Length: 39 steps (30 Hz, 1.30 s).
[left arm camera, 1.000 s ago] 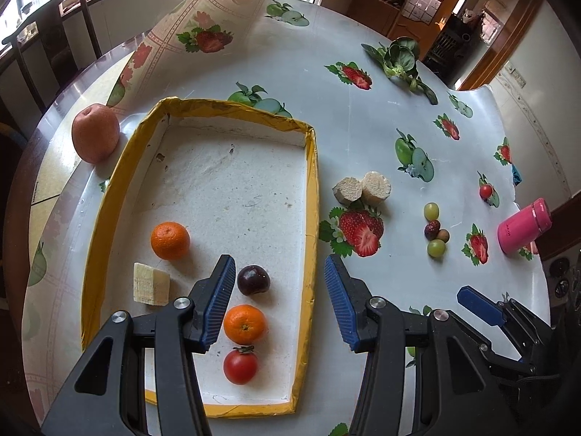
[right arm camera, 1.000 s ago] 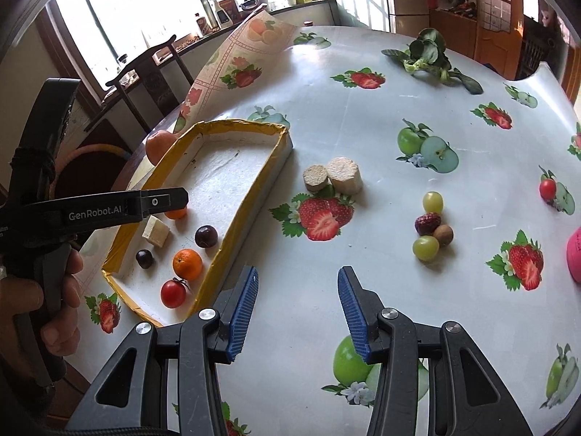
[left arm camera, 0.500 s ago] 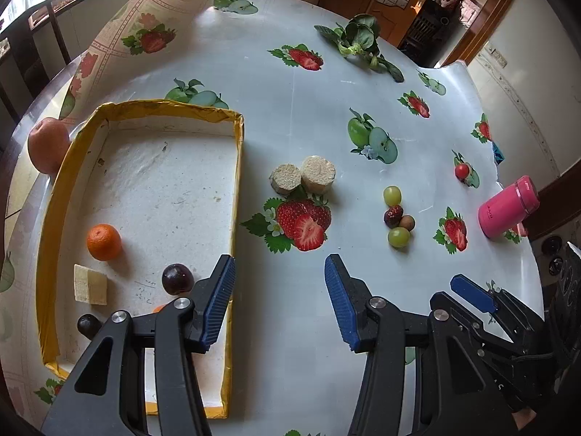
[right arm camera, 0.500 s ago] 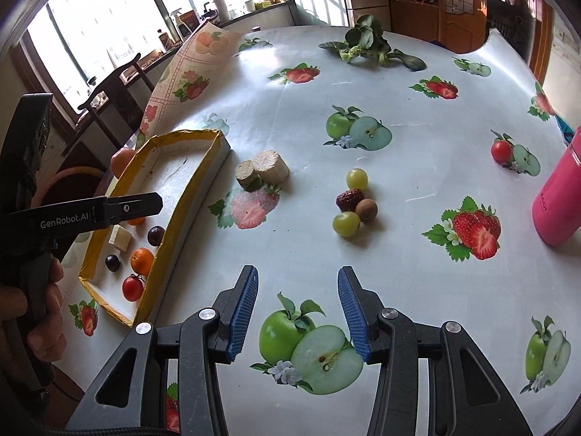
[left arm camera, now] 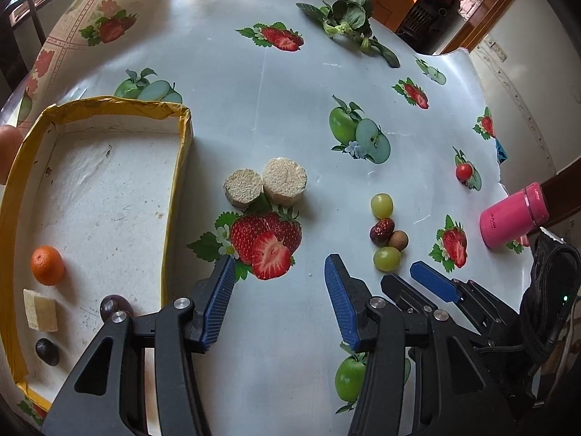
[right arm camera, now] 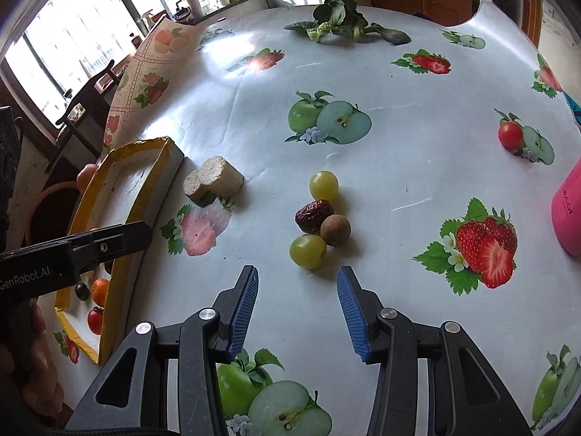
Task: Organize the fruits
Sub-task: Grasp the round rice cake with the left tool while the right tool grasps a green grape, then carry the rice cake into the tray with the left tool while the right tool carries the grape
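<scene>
Lying just ahead of the open right tool (right arm camera: 297,312), green grape (right arm camera: 307,250)

Everything is placed from the tray (left arm camera: 174,181), as the left wrist view showed it. Inside it lay an orange (left arm camera: 47,265), a cut block (left arm camera: 40,309) and two plums (left arm camera: 115,306). Just right of the tray stood two round cakes (left arm camera: 267,185), touching. Farther right lay a cluster of grapes (left arm camera: 381,205), a date (left arm camera: 381,230) and a longan (left arm camera: 398,239). Well to the right stood a flask (left arm camera: 514,214). Far behind the tray lay leafy greens (left arm camera: 348,18).
</scene>
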Available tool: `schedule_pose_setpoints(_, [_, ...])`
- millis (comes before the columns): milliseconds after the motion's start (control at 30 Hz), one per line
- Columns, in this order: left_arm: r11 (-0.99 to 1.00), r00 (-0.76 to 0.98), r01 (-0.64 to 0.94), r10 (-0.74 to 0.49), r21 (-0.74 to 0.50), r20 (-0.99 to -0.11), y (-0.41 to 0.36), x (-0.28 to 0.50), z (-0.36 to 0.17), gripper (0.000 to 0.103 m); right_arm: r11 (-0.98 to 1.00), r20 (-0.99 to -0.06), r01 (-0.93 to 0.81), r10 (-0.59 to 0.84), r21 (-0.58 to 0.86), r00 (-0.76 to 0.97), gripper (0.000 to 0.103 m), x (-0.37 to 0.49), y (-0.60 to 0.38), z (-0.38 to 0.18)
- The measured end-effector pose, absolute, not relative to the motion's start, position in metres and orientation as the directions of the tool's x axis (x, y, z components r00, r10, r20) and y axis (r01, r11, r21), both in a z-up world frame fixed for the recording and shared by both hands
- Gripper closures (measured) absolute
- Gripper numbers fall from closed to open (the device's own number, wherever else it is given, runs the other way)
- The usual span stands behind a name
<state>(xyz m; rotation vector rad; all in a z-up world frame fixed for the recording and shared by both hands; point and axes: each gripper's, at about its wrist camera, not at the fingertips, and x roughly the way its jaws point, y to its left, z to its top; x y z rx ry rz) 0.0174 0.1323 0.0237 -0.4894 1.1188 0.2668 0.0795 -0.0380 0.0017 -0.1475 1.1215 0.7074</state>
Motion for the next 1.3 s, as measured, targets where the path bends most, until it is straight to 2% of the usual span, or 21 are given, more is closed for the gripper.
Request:
schedule_pose_setpoints(267, [0.912, 0.384, -0.389, 0.031, -0.131, -0.923, 0.137, 0.071, 0.011, 0.053, 0.779, -0.876, -0.583, 0.427, 0.23, 0.225, 0.058, 0.09, -0.027, -0.018])
schedule_pose_setpoints(367, [0.929, 0.347, -0.358, 0.042, -0.091, -0.937, 0.136, 0.087, -0.001, 0.053, 0.781, -0.87, -0.581, 0.431, 0.229, 0.238, 0.064, 0.091, -0.029, -0.02])
schedule_pose_setpoints(400, [0.932, 0.332, -0.353, 0.044, -0.08, -0.942, 0.135, 0.09, -0.007, 0.053, 0.78, -0.871, -0.581, 0.432, 0.23, 0.235, 0.074, 0.092, -0.029, -0.02])
schedule_pose_setpoints(433, [0.937, 0.341, -0.344, 0.061, -0.064, -0.938, 0.134, 0.091, -0.008, 0.05, 0.778, -0.87, -0.58, 0.44, 0.243, 0.225, 0.077, 0.093, -0.029, -0.02])
schedule_pose_setpoints(467, [0.941, 0.338, -0.334, 0.073, -0.047, -0.938, 0.132, 0.094, -0.008, 0.041, 0.776, -0.868, -0.578, 0.445, 0.251, 0.221, 0.077, 0.094, -0.031, -0.019])
schedule_pose_setpoints(633, [0.95, 0.347, -0.312, 0.108, -0.007, -0.932, 0.126, 0.1, -0.011, 0.041, 0.775, -0.86, -0.576, 0.458, 0.261, 0.226, 0.078, 0.093, -0.037, -0.013])
schedule_pose_setpoints(667, [0.953, 0.352, -0.303, 0.123, 0.011, -0.928, 0.124, 0.099, -0.011, 0.048, 0.776, -0.859, -0.573, 0.459, 0.263, 0.228, 0.078, 0.093, -0.038, -0.011])
schedule_pose_setpoints(700, [0.956, 0.354, -0.293, 0.143, 0.035, -0.924, 0.122, 0.099, -0.01, 0.06, 0.776, -0.856, -0.571, 0.464, 0.268, 0.23, 0.078, 0.093, -0.04, -0.009])
schedule_pose_setpoints(767, [0.962, 0.365, -0.274, 0.109, 0.005, -0.924, 0.123, 0.096, -0.009, 0.067, 0.776, -0.849, -0.568, 0.472, 0.272, 0.237, 0.078, 0.092, -0.043, -0.004])
schedule_pose_setpoints(1133, [0.945, 0.427, -0.291, -0.01, -0.147, -0.904, 0.117, 0.059, 0.012, 0.067, 0.775, -0.825, -0.561, 0.501, 0.292, 0.262, 0.078, 0.082, -0.059, 0.016])
schedule_pose_setpoints(1300, [0.938, 0.452, -0.304, -0.009, -0.163, -0.892, 0.111, 0.037, 0.029, 0.067, 0.771, -0.822, -0.57, 0.502, 0.283, 0.271, 0.078, 0.073, -0.063, 0.025])
